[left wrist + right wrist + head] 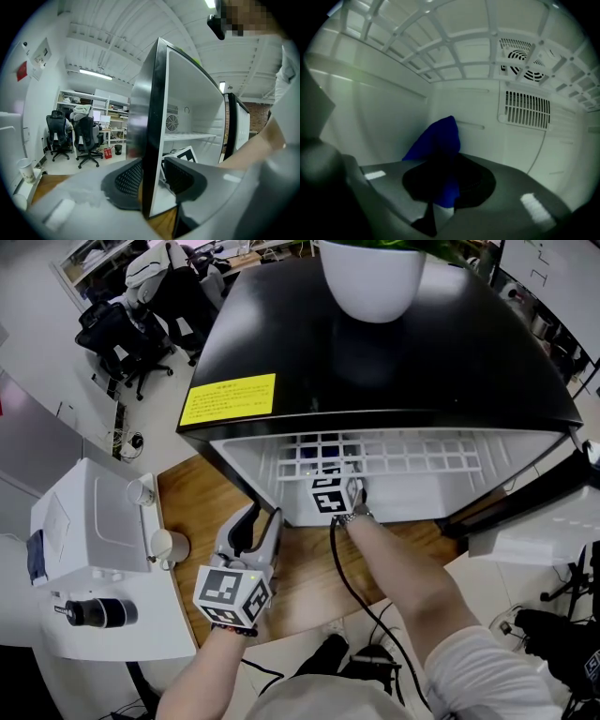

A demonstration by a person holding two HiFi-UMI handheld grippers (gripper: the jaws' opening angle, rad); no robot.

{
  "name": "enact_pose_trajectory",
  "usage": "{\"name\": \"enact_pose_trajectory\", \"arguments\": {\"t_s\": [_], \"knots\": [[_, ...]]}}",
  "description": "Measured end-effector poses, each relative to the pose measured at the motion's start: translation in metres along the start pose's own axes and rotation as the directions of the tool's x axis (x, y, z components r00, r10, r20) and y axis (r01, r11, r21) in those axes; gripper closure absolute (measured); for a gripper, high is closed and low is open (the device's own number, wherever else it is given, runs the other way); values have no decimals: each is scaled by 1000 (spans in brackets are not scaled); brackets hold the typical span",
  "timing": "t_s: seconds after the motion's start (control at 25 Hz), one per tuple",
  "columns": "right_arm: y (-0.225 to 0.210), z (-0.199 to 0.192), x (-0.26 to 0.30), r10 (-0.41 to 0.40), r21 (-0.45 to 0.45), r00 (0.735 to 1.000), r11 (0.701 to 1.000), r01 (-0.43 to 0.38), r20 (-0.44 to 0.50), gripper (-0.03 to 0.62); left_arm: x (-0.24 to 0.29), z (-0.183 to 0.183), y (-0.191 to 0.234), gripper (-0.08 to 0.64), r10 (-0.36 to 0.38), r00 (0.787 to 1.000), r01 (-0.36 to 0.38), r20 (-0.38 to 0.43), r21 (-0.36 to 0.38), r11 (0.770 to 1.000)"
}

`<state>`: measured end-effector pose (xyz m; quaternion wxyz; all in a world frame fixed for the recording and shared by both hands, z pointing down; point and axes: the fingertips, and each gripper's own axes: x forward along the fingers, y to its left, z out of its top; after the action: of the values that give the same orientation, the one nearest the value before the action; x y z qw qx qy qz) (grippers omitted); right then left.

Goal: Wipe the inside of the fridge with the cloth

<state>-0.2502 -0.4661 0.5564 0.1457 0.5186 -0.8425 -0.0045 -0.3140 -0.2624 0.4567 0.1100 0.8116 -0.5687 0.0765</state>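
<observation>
A black mini fridge [375, 362] stands with its door open and its white inside showing. My right gripper [445, 183] reaches inside below the wire shelf [394, 460] and is shut on a blue cloth [438, 140]. The cloth sticks up from the jaws close to the back left corner of the white liner. In the head view only that gripper's marker cube [335, 493] shows at the fridge mouth. My left gripper [255, 521] straddles the front edge of the fridge's left wall [150, 117], with a pad on each side of it.
A white pot [372, 277] sits on the fridge top near a yellow sticker [230, 397]. The open door [525, 512] hangs at the right. A white unit [94, 521] with paper cups [141, 491] stands at the left, office chairs [122, 343] beyond. A fan vent [525, 65] and grille [527, 110] mark the back wall.
</observation>
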Motion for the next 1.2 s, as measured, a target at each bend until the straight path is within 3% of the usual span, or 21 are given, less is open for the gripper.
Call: {"name": "enact_pose_trajectory", "arguments": {"t_s": [1.2], "knots": [[-108, -26, -35, -189, 10, 981, 982, 189, -54, 537, 2, 0, 3, 418, 57, 998, -57, 10, -21, 998]]}}
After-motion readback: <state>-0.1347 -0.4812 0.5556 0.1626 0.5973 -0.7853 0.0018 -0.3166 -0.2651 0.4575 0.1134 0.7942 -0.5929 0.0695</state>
